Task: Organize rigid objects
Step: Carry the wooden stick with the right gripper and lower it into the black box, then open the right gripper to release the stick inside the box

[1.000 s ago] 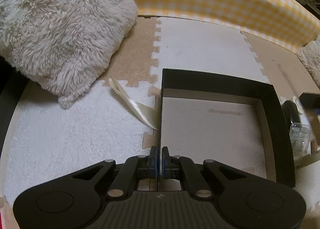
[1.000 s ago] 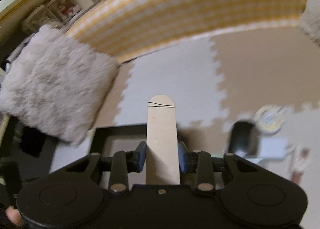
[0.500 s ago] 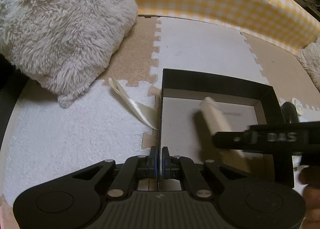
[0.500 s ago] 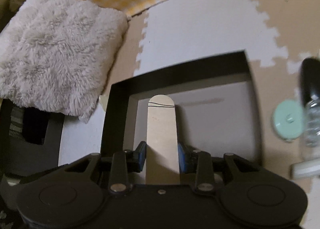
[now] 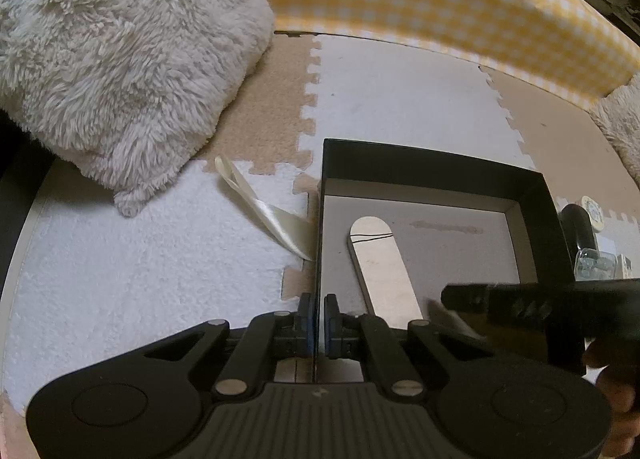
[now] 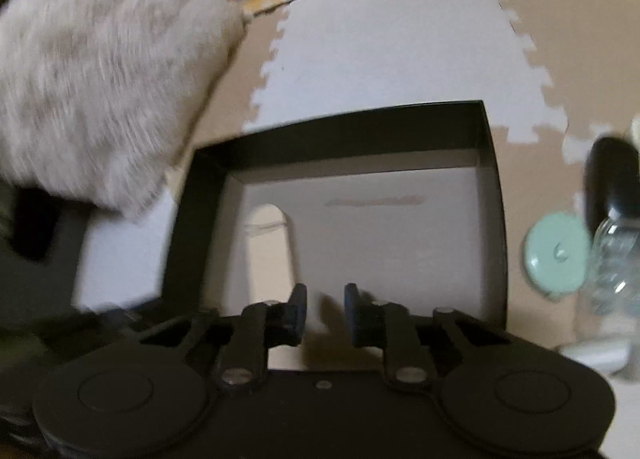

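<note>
Since the left gripper (image 5: 319, 319) pinches only the thin left wall of the black box (image 5: 432, 167), any pull or twist from that hand could bend the wall or tip the box, and the wooden stick (image 5: 382, 267) lying flat on the floor inside, near that wall, would slide. The right gripper (image 6: 325, 311) hangs low over the box, tilted steeply down, its fingers drawn close together and empty. A careless sideways move toward the bottle (image 6: 616, 259) could catch the right wall.
</note>
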